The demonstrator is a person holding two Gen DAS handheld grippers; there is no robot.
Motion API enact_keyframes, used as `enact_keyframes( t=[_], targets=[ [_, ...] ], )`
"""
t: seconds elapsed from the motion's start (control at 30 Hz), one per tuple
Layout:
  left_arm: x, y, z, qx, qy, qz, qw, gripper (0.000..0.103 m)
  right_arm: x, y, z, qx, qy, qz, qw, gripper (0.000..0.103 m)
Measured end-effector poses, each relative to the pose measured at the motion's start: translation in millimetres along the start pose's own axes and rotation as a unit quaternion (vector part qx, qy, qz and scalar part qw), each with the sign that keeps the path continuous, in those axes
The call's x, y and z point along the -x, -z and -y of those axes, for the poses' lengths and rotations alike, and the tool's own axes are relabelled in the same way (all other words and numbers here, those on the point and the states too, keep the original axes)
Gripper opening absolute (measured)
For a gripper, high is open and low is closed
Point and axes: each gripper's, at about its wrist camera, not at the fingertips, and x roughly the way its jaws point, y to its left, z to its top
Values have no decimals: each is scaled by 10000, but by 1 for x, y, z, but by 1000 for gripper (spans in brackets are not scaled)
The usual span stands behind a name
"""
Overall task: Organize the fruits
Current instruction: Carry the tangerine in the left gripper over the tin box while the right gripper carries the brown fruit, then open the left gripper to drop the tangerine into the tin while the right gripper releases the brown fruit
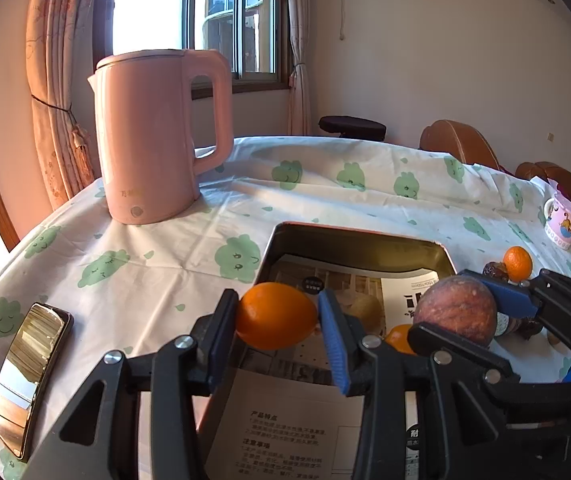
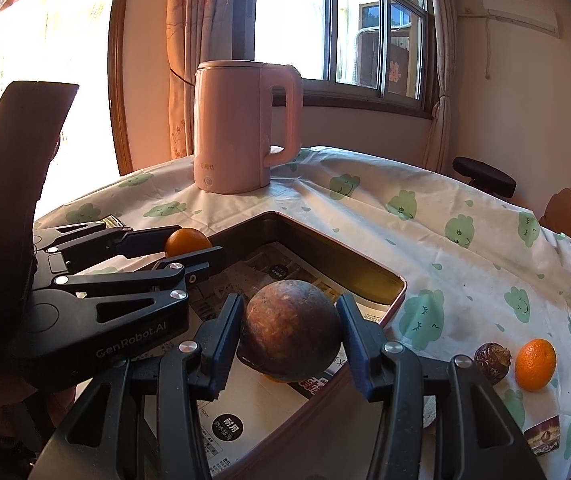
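My left gripper [image 1: 278, 322] is shut on an orange [image 1: 276, 316] and holds it above the near left part of a metal tray [image 1: 359, 236] lined with printed paper. Seen from the right wrist, the left gripper [image 2: 189, 246] and its orange [image 2: 187, 242] hang over the tray's [image 2: 365, 270] left rim. My right gripper [image 2: 291, 328] is shut on a round brown-red fruit [image 2: 291, 328], also above the tray; it shows in the left wrist view as the brown-red fruit [image 1: 459, 308]. Another orange [image 1: 399, 338] and a pale fruit [image 1: 367, 310] lie inside the tray.
A pink kettle [image 1: 153, 136] stands behind the tray on the cloud-print tablecloth. A phone [image 1: 25, 376] lies at the left. Right of the tray lie a loose orange [image 2: 535, 364], a wrinkled brown date [image 2: 492, 360] and a small wrapper [image 2: 543, 438]. A printed mug [image 1: 563, 220] stands far right.
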Motion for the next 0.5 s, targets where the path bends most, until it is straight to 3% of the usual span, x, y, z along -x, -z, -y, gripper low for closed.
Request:
enact_keyframes(
  t=[0.17,0.33,0.5],
  targets=[
    [1,0,0,-3,-6,12,10000,44,1,1,1,-9,-50,-10,10000,51],
    [5,0,-2,37,-112,138,9998,59,6,2,1,-9,-20,116,9999,54],
    [8,0,-4,75,-172,226,9996,66,9,2,2,-73,38,188,9998,61]
  ],
)
